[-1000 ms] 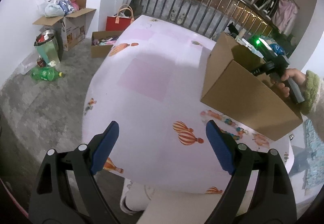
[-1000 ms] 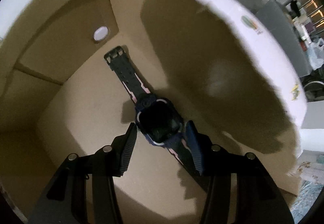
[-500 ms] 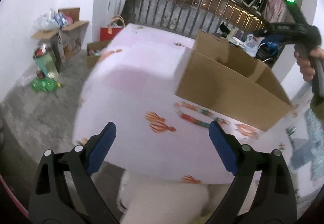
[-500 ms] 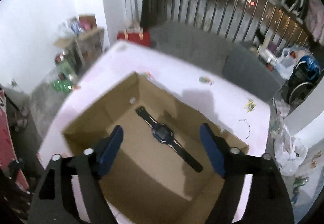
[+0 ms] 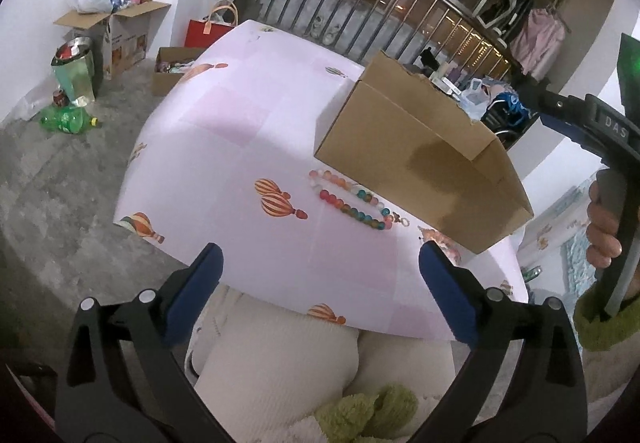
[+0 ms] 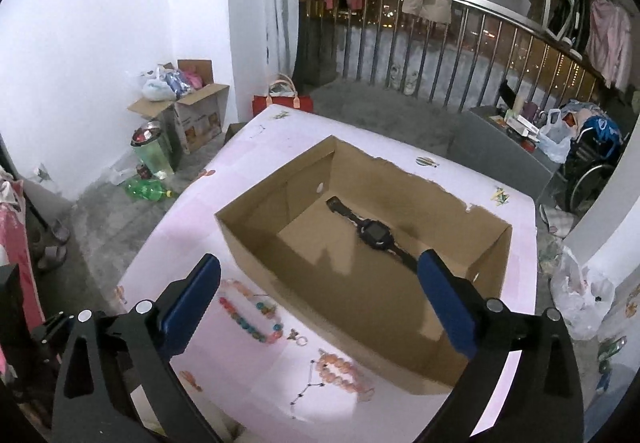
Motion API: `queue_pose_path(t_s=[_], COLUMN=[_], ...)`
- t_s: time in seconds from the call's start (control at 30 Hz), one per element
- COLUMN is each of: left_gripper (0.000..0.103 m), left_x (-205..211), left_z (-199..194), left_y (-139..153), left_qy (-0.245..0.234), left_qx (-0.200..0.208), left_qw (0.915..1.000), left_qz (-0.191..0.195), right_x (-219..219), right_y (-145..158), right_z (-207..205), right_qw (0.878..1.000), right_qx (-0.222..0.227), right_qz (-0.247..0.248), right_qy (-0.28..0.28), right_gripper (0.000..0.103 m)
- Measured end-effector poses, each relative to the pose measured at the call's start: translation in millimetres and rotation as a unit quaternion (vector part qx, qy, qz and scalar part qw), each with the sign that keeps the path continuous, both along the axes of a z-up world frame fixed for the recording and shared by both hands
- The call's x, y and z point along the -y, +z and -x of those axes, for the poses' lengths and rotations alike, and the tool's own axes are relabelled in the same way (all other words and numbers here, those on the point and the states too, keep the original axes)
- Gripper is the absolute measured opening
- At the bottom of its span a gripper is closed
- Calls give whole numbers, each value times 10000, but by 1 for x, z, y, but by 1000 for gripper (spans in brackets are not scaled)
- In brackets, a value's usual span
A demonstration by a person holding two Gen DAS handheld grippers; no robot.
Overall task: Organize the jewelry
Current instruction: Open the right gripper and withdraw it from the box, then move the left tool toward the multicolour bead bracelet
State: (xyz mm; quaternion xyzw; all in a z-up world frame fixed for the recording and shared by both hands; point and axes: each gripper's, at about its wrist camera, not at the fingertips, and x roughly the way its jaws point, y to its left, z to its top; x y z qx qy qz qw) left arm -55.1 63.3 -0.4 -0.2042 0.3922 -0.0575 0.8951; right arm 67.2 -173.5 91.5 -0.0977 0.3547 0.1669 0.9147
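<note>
Pink balloon-print table [image 6: 404, 159] on grey balcony floor [image 6: 360, 103]; both grippers opening, empty

Left gripper [image 5: 320, 277] sits low in the left wrist view, blue pads spread wide and opening, nothing between them. Right gripper [image 6: 318, 287] fills the bottom of its own view the same way, jaws opening with nothing pinched. It also pokes in at the right edge of the left wrist view, where the person's right hand [image 5: 604, 231] is wrapped round its handle, green fuzzy sleeve cuff [image 5: 600, 323] just below.
</note>
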Motion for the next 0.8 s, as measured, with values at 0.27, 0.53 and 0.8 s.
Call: queue_pose_path(t_s=[0.27,0.53,0.8], left_gripper=[95,95,95], left_x=[6,4,-3], left_z=[5,3,2], left_y=[5,2,0], left_qy=[-127,-328,-307], left_qx=[96,146,248], left_qw=[9999,9990,9978], left_qz=[-52,264,537], right_x=[-11,-18,-24], right_y=[-9,-11,-6], right_z=[19,29,36], right_qw=[9998,9992,9979], right_qx=[25,223,482], right_qz=[0,168,301], right_qy=[-176,-302,-315], right_gripper=[96,96,96])
